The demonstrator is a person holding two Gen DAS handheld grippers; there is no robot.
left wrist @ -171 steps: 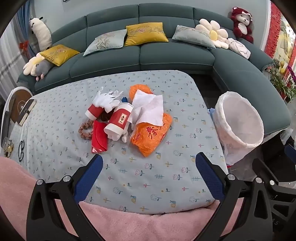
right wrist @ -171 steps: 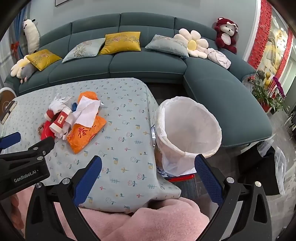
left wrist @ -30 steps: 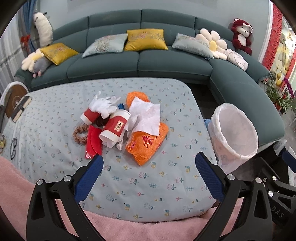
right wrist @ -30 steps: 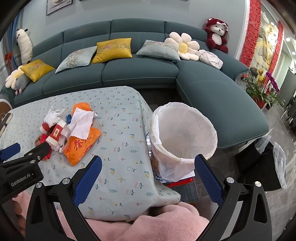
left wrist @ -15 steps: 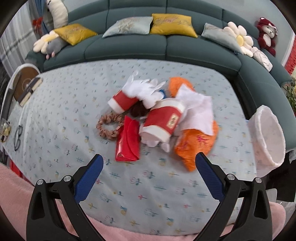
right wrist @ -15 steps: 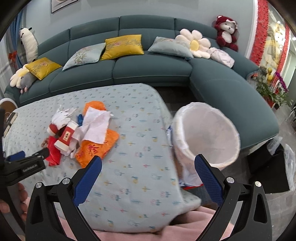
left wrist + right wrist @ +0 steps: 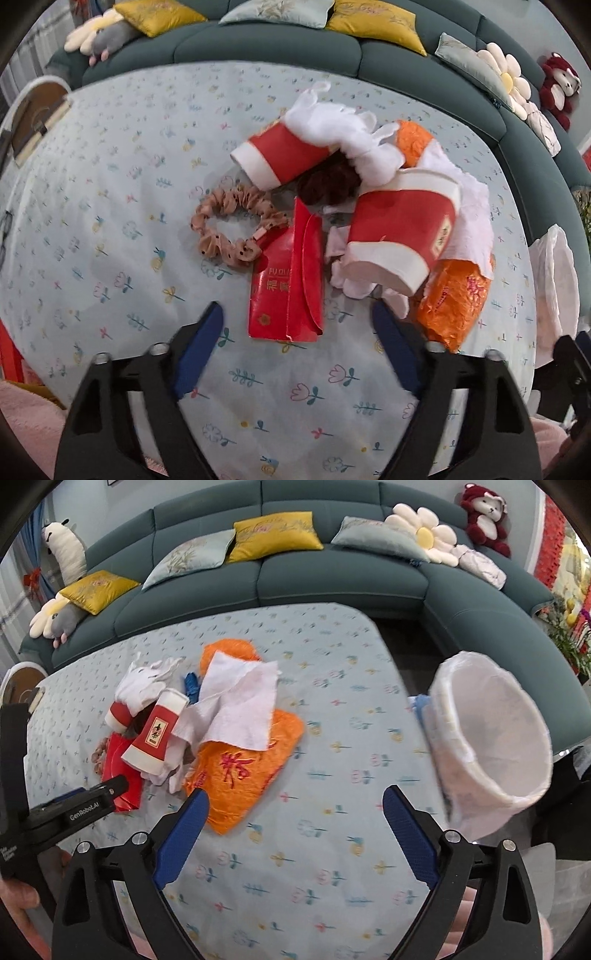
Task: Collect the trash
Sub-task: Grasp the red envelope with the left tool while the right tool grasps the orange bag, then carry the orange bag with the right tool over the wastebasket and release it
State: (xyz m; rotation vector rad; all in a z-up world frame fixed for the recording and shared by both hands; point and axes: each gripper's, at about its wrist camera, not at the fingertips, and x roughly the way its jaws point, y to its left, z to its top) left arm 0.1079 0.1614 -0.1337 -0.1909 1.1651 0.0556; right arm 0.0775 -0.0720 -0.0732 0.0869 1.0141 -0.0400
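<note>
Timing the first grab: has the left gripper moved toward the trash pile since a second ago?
Yes. The left gripper has moved forward, closer to the flat red paper envelope on the floral tablecloth.

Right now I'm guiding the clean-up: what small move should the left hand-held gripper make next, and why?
Probably ease the left hand-held gripper down and forward onto the red envelope. Its jaws are open and empty, the envelope lies flat right between them, nearest of the pile, and the lined bin stands open beside the table.

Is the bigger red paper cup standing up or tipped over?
Tipped over. The bigger red paper cup lies on its side across the trash pile, white rim toward the camera, resting on the white tissue.
</note>
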